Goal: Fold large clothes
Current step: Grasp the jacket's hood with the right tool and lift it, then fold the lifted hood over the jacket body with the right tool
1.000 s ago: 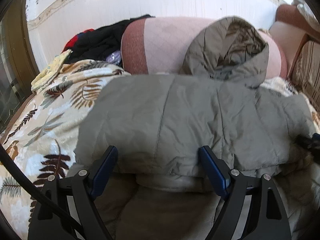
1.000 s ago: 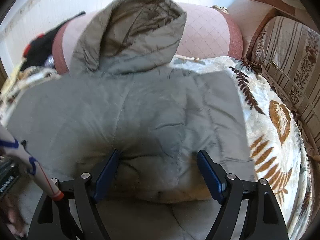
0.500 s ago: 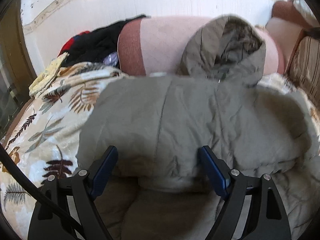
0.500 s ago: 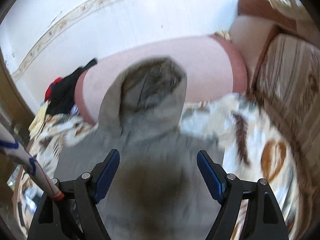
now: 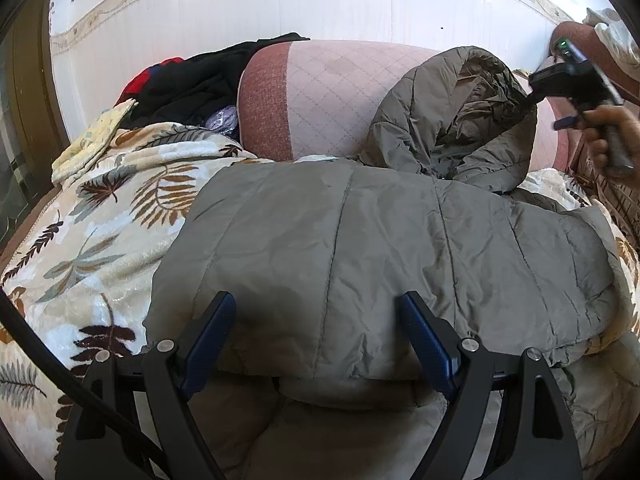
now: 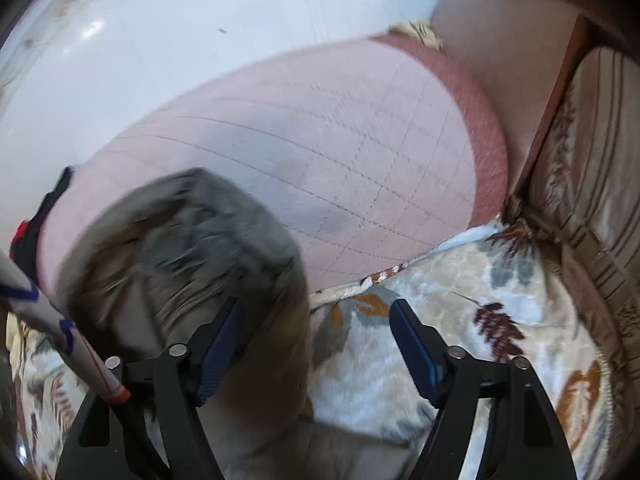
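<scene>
A large grey-green padded jacket lies folded on a leaf-print blanket on a sofa. Its hood stands up against the pink back cushion. My left gripper is open and empty, just over the jacket's near folded edge. My right gripper is open and empty, held up near the hood, which shows blurred at its left finger. The right gripper's body also shows in the left wrist view beside the hood, held by a hand.
A pile of black and red clothes lies at the sofa's back left. A striped brown cushion stands at the right. A white tiled wall runs behind the sofa. The pink back cushion fills the right wrist view.
My right gripper has risen from the jacket's lower edge and moved up and forward to the hood. The left gripper has stayed in place over the folded edge.
</scene>
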Action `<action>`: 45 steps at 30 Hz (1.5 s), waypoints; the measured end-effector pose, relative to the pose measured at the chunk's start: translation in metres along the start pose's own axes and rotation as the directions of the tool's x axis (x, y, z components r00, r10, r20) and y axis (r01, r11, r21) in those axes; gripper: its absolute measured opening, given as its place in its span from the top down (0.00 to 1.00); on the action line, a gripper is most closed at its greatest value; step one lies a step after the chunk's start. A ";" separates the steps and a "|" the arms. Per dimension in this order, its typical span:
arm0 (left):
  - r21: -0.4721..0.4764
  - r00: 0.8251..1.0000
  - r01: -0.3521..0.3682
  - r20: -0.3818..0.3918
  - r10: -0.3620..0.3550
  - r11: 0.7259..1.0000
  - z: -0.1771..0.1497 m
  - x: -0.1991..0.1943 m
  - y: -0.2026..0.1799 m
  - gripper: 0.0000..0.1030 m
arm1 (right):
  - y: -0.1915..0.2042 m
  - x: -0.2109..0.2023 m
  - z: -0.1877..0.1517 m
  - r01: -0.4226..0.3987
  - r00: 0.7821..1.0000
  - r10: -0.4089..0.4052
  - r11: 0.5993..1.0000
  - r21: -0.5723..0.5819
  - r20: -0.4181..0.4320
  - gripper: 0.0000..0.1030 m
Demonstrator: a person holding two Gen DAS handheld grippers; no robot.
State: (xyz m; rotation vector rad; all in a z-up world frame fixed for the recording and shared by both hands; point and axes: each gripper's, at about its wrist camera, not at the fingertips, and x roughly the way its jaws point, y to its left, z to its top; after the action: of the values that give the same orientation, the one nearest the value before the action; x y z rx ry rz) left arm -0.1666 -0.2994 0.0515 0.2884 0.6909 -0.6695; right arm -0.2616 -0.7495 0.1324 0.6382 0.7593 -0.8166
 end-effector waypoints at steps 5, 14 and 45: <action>0.010 1.000 -0.008 0.001 0.008 1.000 0.001 0.003 -0.001 0.19 | 0.006 0.020 -0.003 -0.039 0.999 0.038 0.999 -0.029 -0.023 0.92; -0.039 1.000 -0.003 0.029 0.004 0.999 0.009 -0.016 0.013 0.19 | 0.053 -0.127 -0.044 -0.175 0.970 0.205 0.963 -0.206 0.134 0.94; -0.035 0.992 0.085 -0.091 -0.088 0.996 0.009 0.028 0.000 0.11 | 0.032 -0.182 -0.284 -0.149 0.984 0.179 0.878 -0.455 0.024 0.67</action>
State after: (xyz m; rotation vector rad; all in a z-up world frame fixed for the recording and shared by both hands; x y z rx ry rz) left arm -0.1464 -0.3169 0.0393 0.2627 0.8050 -0.7306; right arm -0.4156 -0.4480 0.1207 0.2489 0.7891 -0.4751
